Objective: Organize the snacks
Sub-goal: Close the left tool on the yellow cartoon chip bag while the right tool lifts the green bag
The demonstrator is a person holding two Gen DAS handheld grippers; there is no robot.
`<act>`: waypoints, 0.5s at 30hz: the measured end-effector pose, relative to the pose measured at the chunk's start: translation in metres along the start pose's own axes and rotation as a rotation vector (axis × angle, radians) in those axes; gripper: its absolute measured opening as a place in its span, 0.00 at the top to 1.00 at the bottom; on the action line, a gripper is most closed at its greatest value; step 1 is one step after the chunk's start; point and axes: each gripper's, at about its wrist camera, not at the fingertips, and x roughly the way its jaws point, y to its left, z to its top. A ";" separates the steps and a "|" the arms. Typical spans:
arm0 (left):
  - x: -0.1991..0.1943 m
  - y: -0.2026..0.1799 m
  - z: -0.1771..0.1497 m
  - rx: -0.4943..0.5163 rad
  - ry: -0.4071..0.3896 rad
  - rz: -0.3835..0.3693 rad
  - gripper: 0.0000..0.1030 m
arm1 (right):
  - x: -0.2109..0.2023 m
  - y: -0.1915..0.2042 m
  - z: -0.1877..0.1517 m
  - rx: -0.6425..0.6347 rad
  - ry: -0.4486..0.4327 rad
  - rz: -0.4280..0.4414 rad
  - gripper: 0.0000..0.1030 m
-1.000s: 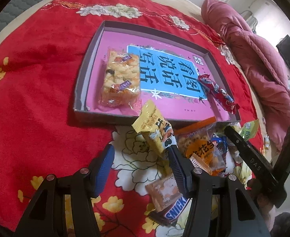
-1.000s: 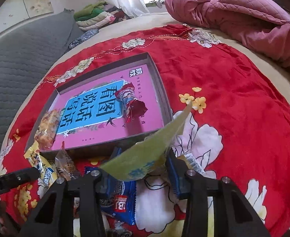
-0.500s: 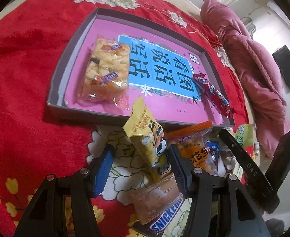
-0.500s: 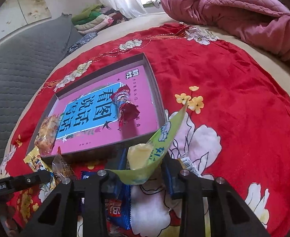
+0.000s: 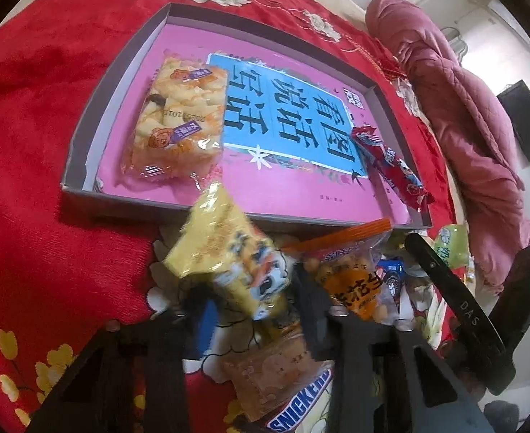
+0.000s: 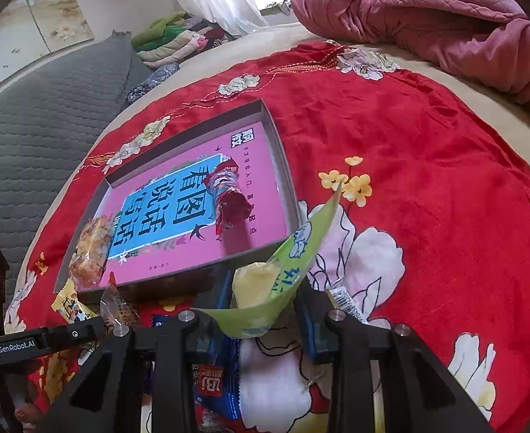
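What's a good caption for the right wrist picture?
Right hand-held gripper lifts a light-green snack packet toward the shallow grey cardboard tray on the red floral cloth.

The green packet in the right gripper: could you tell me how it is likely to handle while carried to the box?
The green packet probably flops: its free corner sticks up unsupported. It looks light, thin film around one small yellow piece. The glossy wrapper might slip.

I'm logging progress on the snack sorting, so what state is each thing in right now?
Left gripper: shut on the yellow packet, lifted.
Right gripper: shut on the green packet, lifted.
Tray: open, on the red cloth.
Rice cracker pack: sealed, flat in the tray.
Red candy: wrapped, in the tray.
Orange bag: sealed, outside the tray.
Snickers bar: wrapped, outside the tray.
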 end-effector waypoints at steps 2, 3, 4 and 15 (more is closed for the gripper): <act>0.000 -0.001 -0.001 0.006 -0.003 0.005 0.69 | 0.000 0.000 0.000 0.001 0.001 0.001 0.67; 0.000 -0.002 -0.002 0.010 -0.007 0.006 0.70 | 0.000 0.000 0.000 0.002 0.000 0.001 0.67; 0.000 -0.002 -0.002 0.013 -0.008 0.006 0.71 | 0.000 0.000 0.000 0.003 0.000 0.003 0.67; -0.012 -0.003 -0.004 0.036 -0.023 0.007 0.76 | -0.002 0.001 0.000 0.002 -0.003 0.005 0.67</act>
